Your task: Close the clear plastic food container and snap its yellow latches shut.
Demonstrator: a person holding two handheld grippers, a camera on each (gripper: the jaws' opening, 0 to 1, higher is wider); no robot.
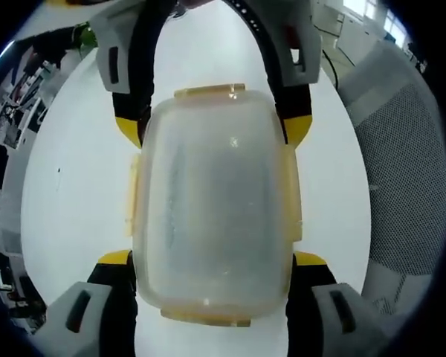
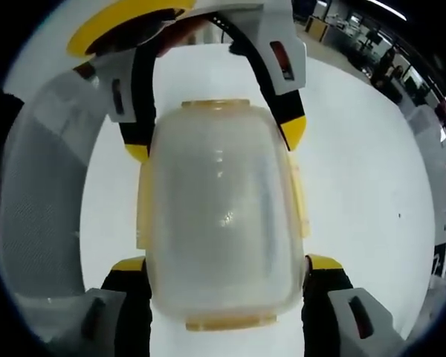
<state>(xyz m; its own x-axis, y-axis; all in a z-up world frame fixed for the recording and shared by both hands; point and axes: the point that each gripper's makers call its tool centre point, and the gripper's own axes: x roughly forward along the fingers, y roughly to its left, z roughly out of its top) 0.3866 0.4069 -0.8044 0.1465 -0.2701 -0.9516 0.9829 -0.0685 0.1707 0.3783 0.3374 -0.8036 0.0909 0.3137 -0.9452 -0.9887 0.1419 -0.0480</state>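
While grippers flank ends, container [image 1: 215, 204] lies between.

Round white table [image 1: 52, 216]: smooth, glossy top, evenly lit, a small dark speck near one edge.
Grey mesh chair back [image 1: 401, 186]: stands just beside the table; seen also in the right gripper view [image 2: 37, 201].
Room beyond: bright, open workspace with pale floor.
Far desks [image 2: 342, 30]: dark furniture in rows, blurred.
Bright panels [image 1: 372, 15]: possibly windows.
Cluttered shelving or equipment [image 1: 15, 97]: dark, indistinct.
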